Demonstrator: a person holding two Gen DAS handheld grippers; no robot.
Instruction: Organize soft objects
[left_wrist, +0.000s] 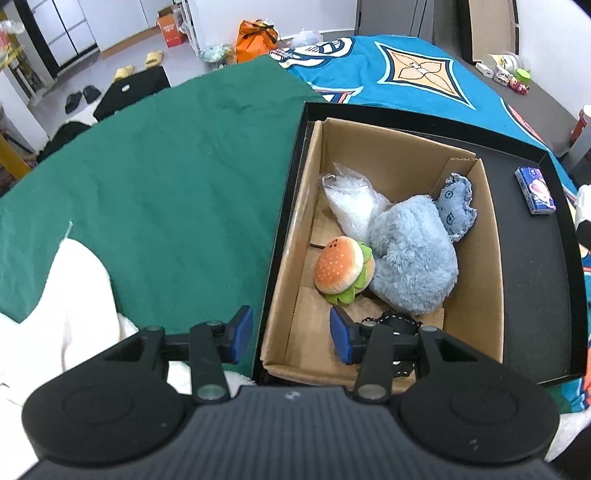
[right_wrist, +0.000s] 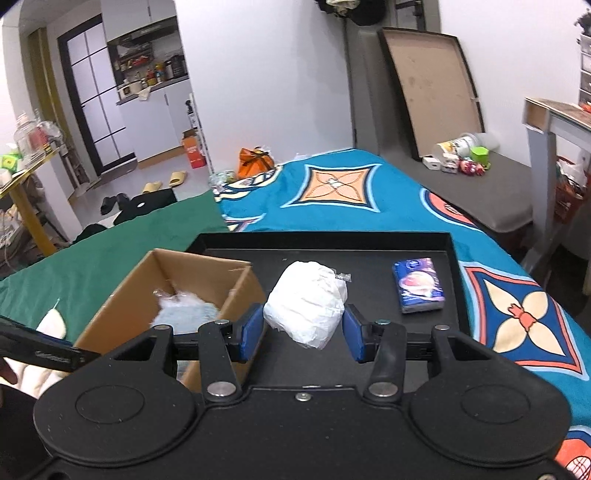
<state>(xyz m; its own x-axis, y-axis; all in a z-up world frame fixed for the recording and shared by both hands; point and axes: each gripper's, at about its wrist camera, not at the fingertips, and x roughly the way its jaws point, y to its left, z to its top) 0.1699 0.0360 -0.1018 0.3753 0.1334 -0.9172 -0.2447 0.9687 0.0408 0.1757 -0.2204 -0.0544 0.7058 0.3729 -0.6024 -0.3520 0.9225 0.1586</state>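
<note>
Your left wrist camera looks steeply down from close above the near end of the cardboard box (left_wrist: 476, 266), facing along its length toward the far wall of the black tray (left_wrist: 406, 110). Your right wrist camera sits lower and more level, just right of the box (right_wrist: 122, 295), looking across the tray (right_wrist: 369, 254) and down the bed toward the room's back wall. Both views share the box, the tray, the blue tissue pack (left_wrist: 535, 190) (right_wrist: 419, 284) right of the box, and the green cloth (left_wrist: 166, 177) (right_wrist: 110, 251) left of it.
</note>
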